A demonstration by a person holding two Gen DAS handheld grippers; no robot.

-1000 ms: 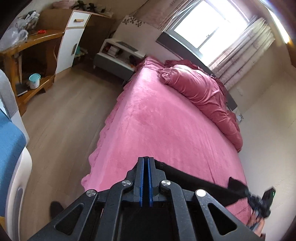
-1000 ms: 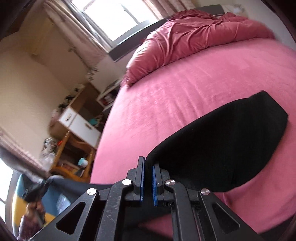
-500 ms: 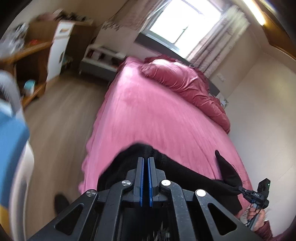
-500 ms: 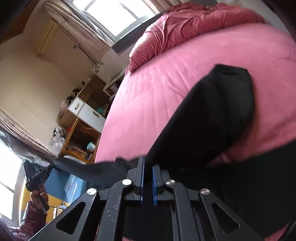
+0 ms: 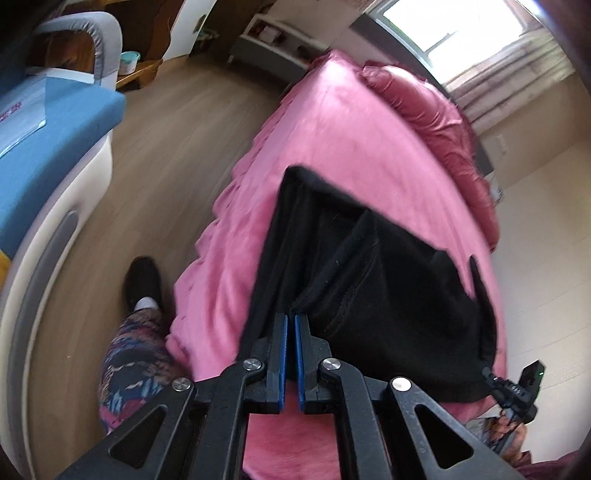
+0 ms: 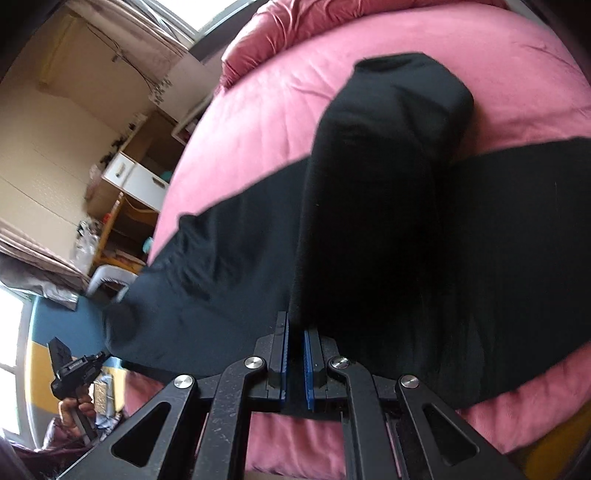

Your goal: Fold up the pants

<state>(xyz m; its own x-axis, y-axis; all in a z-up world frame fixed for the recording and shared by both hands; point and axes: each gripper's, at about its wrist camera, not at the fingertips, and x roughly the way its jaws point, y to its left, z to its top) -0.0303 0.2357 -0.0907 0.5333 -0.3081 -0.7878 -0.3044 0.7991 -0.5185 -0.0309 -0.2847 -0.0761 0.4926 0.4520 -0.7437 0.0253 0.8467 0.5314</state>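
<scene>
Fingers (image 5: 300, 334) of the left gripper (image 5: 290, 325) and right gripper (image 6: 295, 325) were clamped on the black pants (image 5: 369, 280), which draped across the pink bed (image 5: 332, 122).

A wood-plank floor (image 5: 177, 122) ran beside the pink-covered bed (image 5: 351, 122). Daylight came through a curtained window (image 5: 454, 22); a wooden desk (image 6: 122, 221) stood by cream walls (image 6: 55, 122).

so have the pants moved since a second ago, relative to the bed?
Yes. The black pants have come down and forward onto the pink bed; earlier only an edge showed at its near end, now they cover much of it.
</scene>
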